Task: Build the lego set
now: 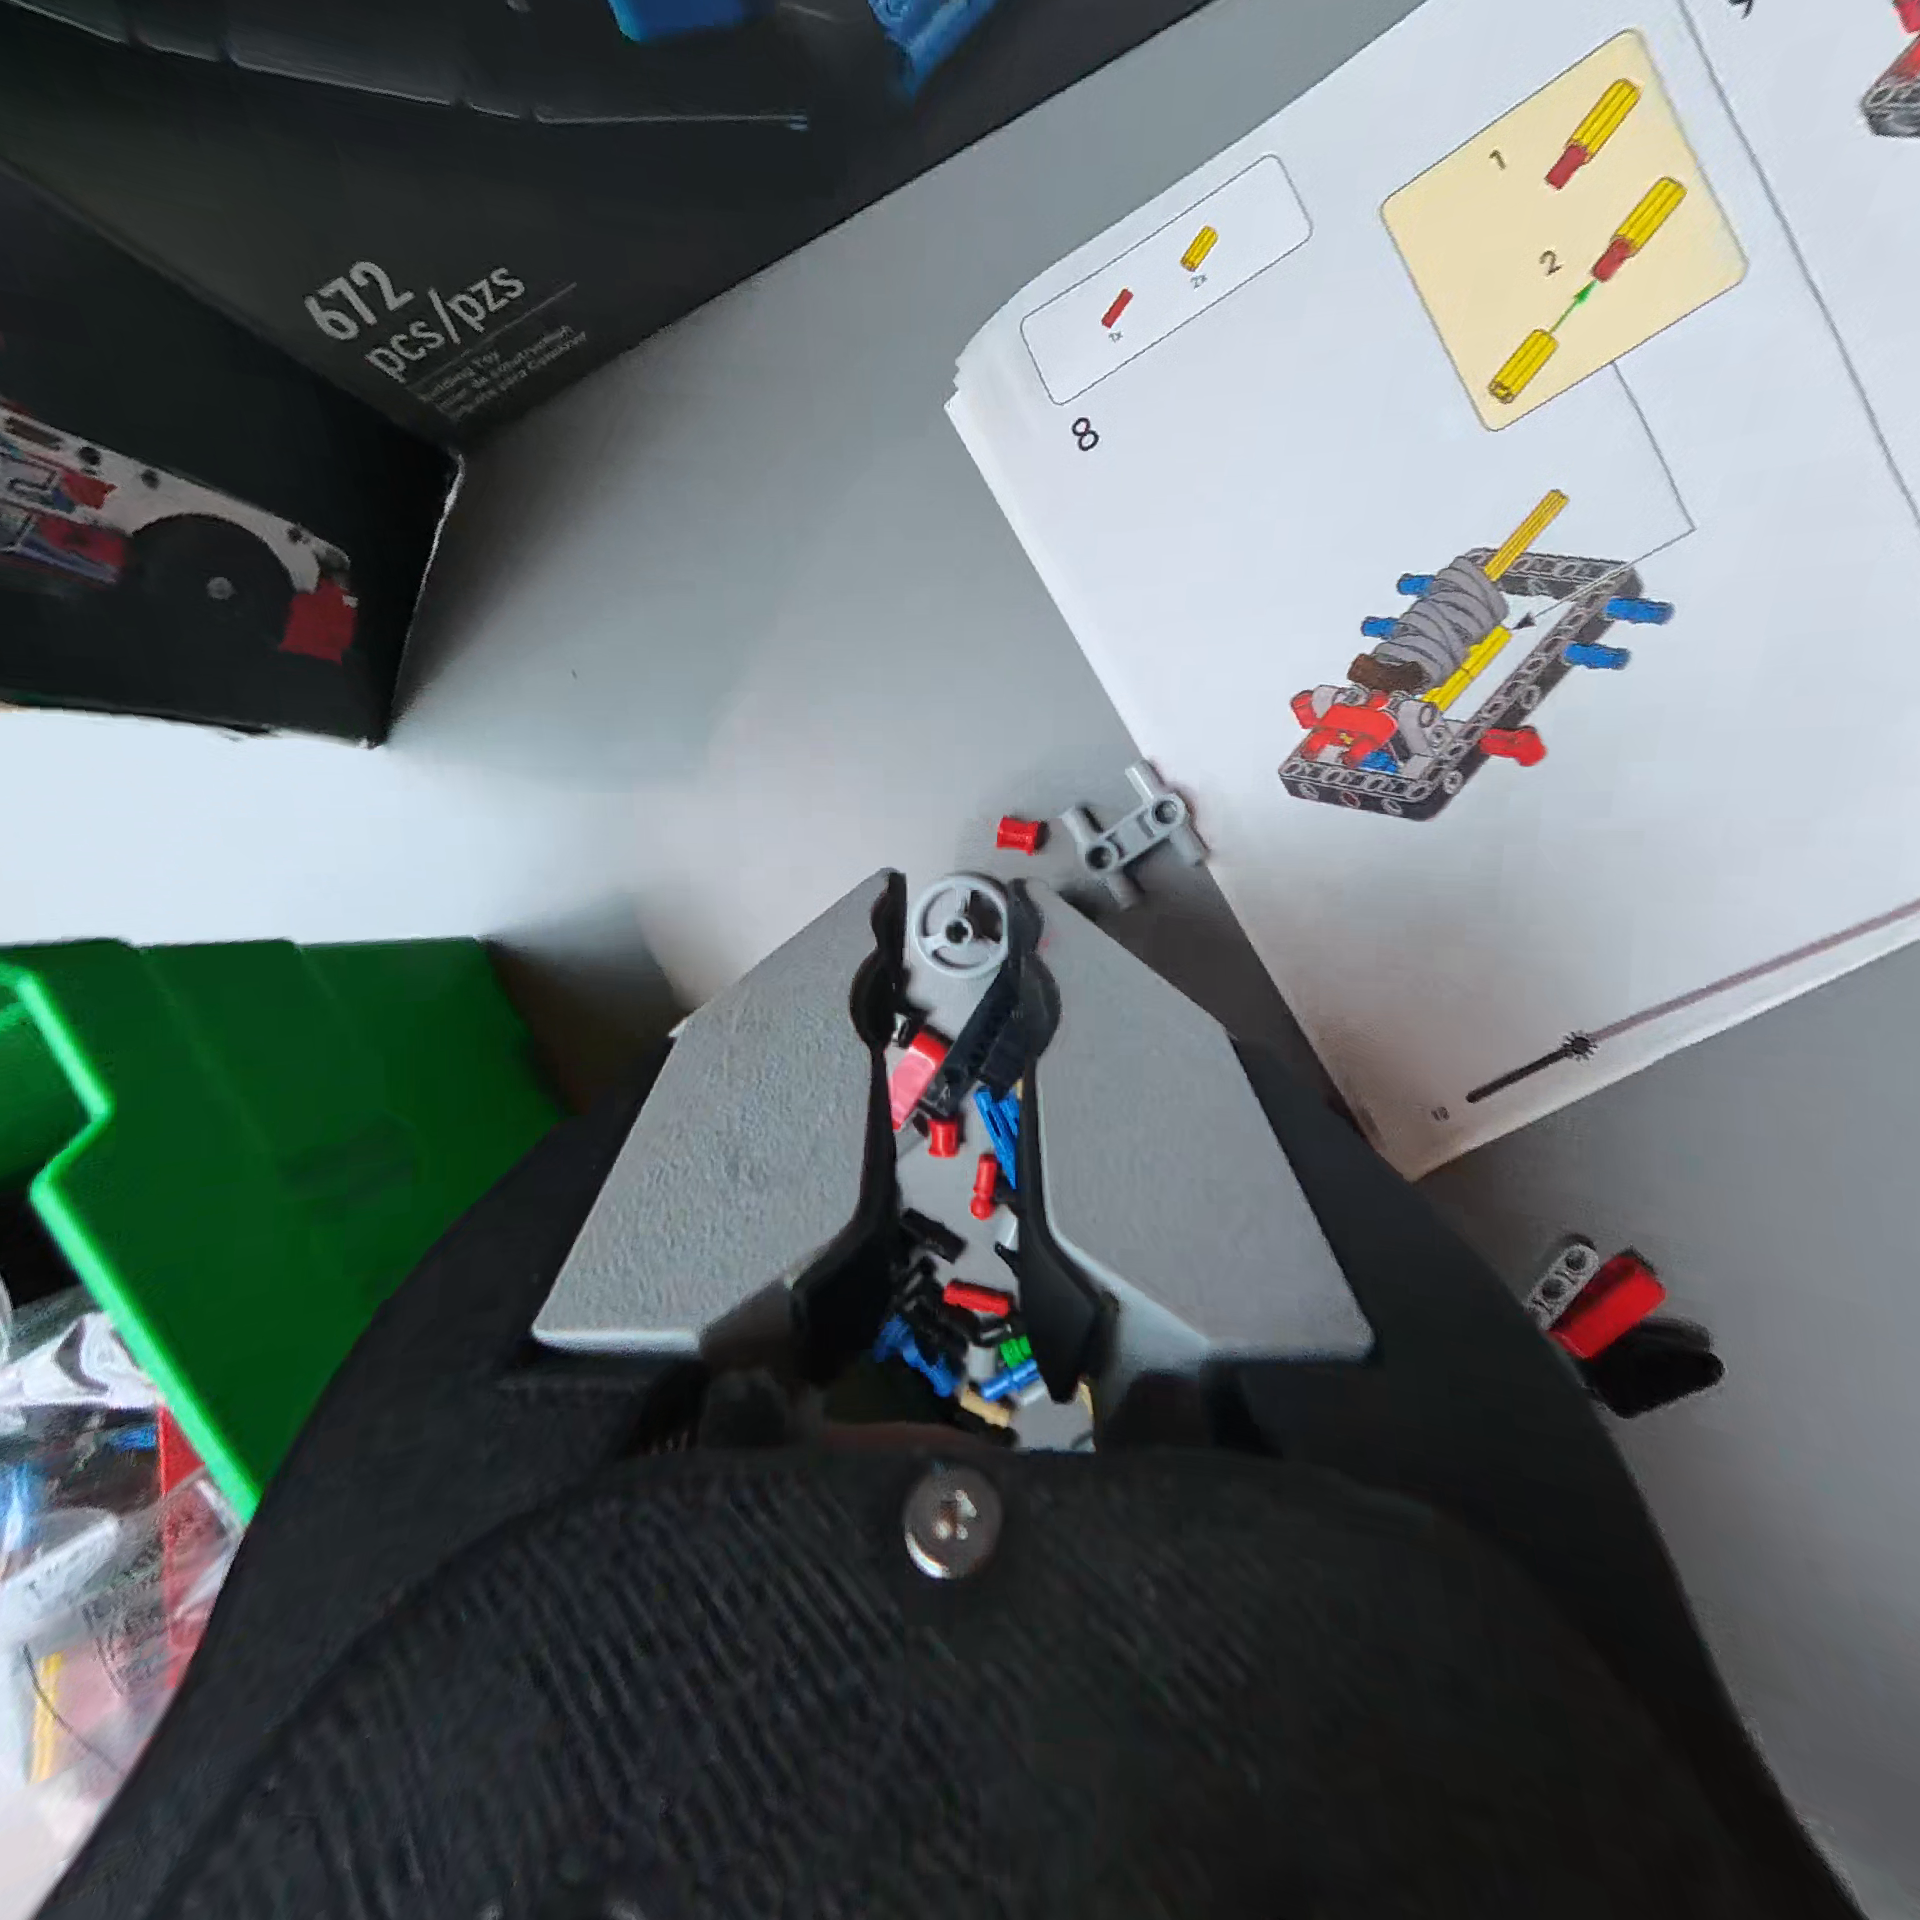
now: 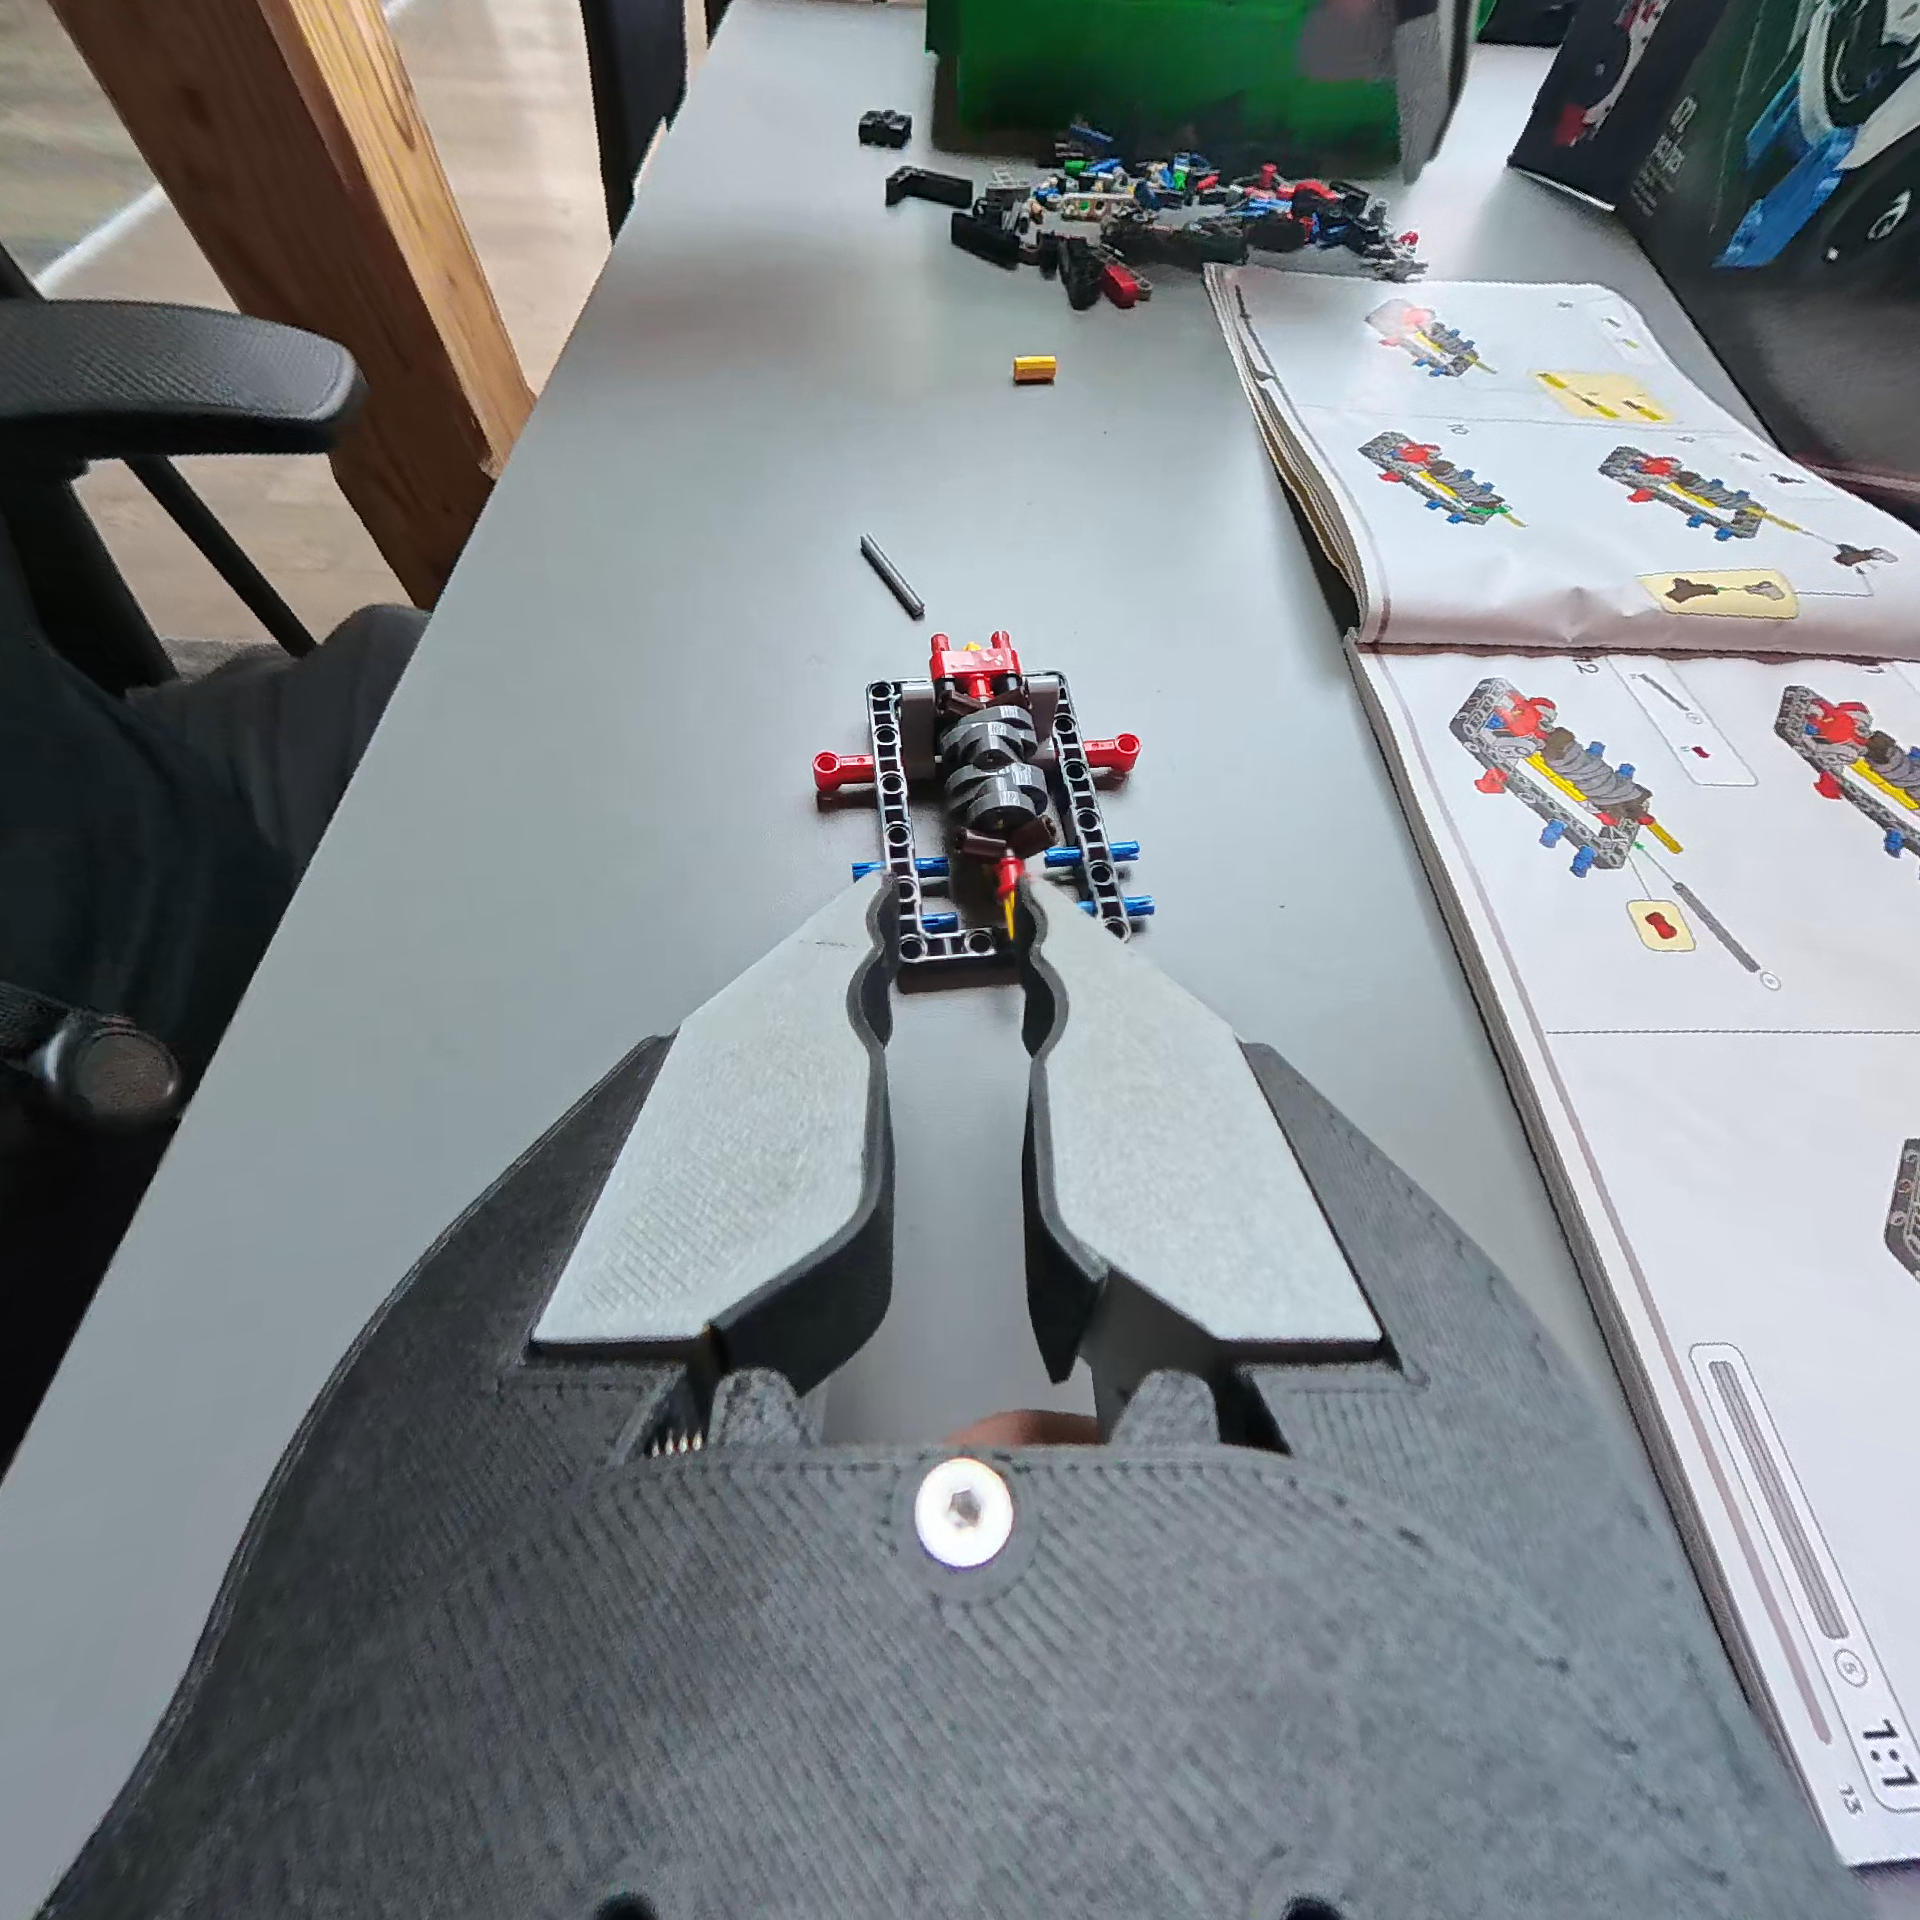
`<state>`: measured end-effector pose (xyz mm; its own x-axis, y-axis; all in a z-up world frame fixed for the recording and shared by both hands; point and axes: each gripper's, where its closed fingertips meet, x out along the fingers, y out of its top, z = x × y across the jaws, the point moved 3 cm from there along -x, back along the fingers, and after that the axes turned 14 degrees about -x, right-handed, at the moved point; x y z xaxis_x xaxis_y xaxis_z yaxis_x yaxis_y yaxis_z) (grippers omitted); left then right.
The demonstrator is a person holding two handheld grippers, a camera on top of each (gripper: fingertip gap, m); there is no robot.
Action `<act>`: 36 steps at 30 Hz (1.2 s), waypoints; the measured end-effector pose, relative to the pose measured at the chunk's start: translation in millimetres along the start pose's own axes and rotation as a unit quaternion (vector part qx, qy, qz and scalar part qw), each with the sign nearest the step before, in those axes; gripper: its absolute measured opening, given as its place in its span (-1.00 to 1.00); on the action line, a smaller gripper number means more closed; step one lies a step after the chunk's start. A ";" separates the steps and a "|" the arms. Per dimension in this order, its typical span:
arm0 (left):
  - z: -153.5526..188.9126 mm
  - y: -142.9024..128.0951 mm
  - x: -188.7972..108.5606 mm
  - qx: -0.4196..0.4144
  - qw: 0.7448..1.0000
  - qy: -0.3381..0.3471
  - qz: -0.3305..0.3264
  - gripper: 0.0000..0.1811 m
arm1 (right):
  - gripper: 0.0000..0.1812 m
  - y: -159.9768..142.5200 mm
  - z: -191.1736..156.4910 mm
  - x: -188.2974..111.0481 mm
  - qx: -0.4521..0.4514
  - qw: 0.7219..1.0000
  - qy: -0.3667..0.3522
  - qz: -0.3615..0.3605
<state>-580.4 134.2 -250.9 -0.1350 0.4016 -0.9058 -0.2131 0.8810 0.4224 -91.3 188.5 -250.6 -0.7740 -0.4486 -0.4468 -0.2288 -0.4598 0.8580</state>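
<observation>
In the left wrist view my left gripper (image 1: 954,888) points down at the grey table and is shut on a small grey round wheel-like piece (image 1: 954,932) at its fingertips. A pile of small red, blue and black pieces (image 1: 951,1299) lies under it. In the right wrist view my right gripper (image 2: 956,888) is partly open. Its tips straddle the near end of the black frame assembly (image 2: 894,790), which carries grey worm gears, red parts and blue pins. A yellow axle tip (image 2: 1010,906) sits by the right fingertip.
The open instruction booklet (image 2: 1662,935) lies to the right; it also shows in the left view (image 1: 1455,520). A black axle (image 2: 891,575) and a yellow piece (image 2: 1034,369) lie beyond the frame. The green bin (image 2: 1164,73), parts pile (image 2: 1174,213) and set box (image 2: 1766,156) stand at the far end. The table edge and a chair armrest (image 2: 156,374) are left. The gap from one gripper's tips to the other's is roughly 50 centimetres. Between my right fingertips and the black axle (image 2: 891,575) there is roughly 15 centimetres.
</observation>
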 end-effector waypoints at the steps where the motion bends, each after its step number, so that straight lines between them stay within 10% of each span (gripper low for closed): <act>1: 1.5 2.8 1.9 0.006 1.000 -0.007 -0.006 -0.79 | -0.80 -0.4 -1.2 0.9 -0.005 1.000 0.002 -0.004; 25: 8.2 1.0 26.3 0.055 0.995 -0.018 -0.086 -0.93 | -0.82 -0.6 -3.5 -0.1 -0.009 1.000 0.005 -0.004; 36: 75.9 17.4 -52.1 0.097 0.994 -0.040 -0.009 -0.93 | -0.83 -1.1 -4.5 0.6 -0.017 1.000 0.001 -0.009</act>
<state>-503.7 147.6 -198.9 -0.0534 0.3964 -0.9165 -0.0227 0.9171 0.3979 -88.9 185.3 -253.0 -0.7681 -0.4421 -0.4632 -0.2233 -0.4930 0.8409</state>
